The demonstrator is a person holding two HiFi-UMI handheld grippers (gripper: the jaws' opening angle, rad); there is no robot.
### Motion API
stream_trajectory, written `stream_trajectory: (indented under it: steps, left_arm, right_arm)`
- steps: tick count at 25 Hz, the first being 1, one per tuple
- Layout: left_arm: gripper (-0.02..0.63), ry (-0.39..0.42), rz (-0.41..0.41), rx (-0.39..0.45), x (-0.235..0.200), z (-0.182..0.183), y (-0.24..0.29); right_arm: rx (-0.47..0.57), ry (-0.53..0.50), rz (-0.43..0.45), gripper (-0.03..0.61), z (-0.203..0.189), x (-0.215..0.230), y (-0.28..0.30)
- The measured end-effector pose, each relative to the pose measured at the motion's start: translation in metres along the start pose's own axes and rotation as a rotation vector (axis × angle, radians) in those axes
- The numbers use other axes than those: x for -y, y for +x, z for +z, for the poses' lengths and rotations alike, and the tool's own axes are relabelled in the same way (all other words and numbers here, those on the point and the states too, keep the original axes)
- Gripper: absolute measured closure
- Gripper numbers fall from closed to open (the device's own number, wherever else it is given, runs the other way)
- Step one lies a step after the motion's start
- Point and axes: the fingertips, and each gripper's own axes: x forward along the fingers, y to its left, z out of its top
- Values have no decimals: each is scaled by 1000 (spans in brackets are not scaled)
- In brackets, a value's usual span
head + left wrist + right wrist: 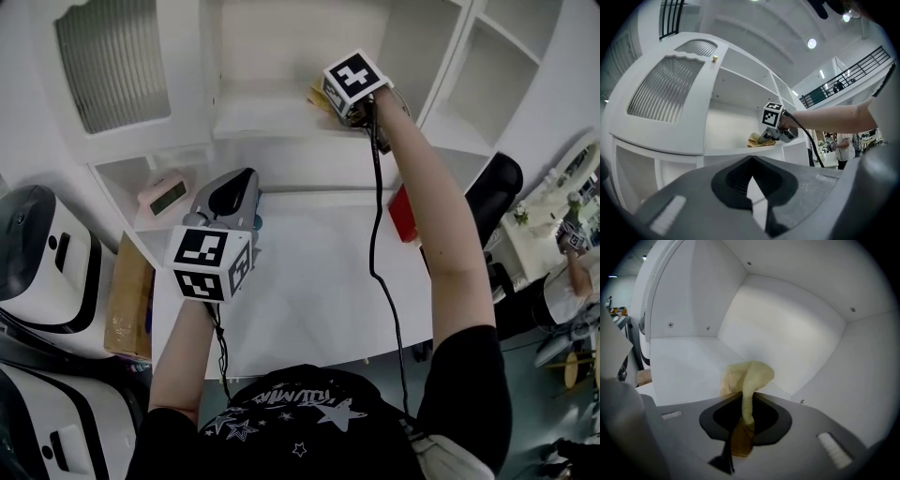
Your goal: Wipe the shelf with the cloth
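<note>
Fingers first: the right gripper (339,106) is pinched on the yellow cloth (317,97), and the left gripper (240,187) has its fingers together on nothing.

Head view: the right arm reaches up into the open middle compartment, with the cloth down on the shelf (253,122) near its right side. The left gripper hangs low over the white table (309,291), not involved. The small cubby down left holds a pinkish gadget (164,195); the cubbies on the right look bare.

Left gripper view: the cloth is bunched on the shelf's front edge under the right gripper.

Right gripper view: a strip of cloth runs up between the jaws and the rest flops onto the shelf floor ahead. Nothing else is in that compartment.

My guess is the wiping is under way. The left stretch and back corners look like they're left to do, but the white board shows no dirt or streaks either way.
</note>
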Motion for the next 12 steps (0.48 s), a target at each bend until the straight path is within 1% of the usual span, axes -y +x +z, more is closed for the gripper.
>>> stream_trajectory:
  steps: [2,6,9,12]
  left_arm:
    - [614,-2,-9,0,2,0,2]
    - [614,-4,-31,-1,8,-2,4]
    - [614,-10,-44,3,11,-3,5]
    - [614,-18,-50,3,9,-4,5]
  right_arm:
    - [-18,18,-43,500,-11,16,-1]
    - [-67,95,-101,500,-37,40,-5]
    - [-90,145,-144,500,-48,53,-7]
    - [-98,201,-169,500,-52,58,-9]
